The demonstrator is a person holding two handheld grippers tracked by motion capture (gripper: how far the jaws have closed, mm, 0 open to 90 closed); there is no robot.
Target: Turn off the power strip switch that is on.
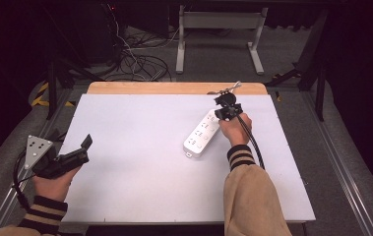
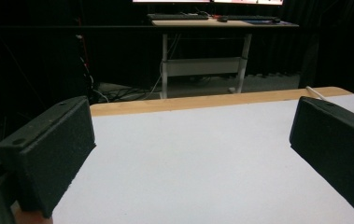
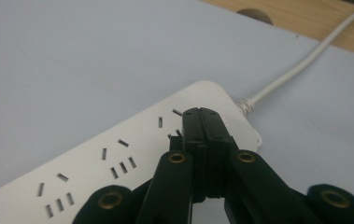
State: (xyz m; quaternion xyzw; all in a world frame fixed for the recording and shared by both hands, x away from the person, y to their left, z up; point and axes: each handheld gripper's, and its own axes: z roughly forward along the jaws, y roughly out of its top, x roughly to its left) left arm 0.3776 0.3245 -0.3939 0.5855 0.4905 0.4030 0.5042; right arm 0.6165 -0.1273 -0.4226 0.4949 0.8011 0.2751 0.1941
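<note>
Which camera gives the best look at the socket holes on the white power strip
The right gripper view: the power strip lies close under the shut right gripper, its slots sharp and countable. The high view shows the whole strip small, sockets as specks. The left gripper view looks across the bare mat.

Most of my white tabletop lies bare, so the left and centre of the frame offer open passage. The one obstacle is a white power strip lying diagonally right of centre, its cord running off toward the upper right. My left gripper sits at lower left, fingers spread wide over bare surface.
</note>
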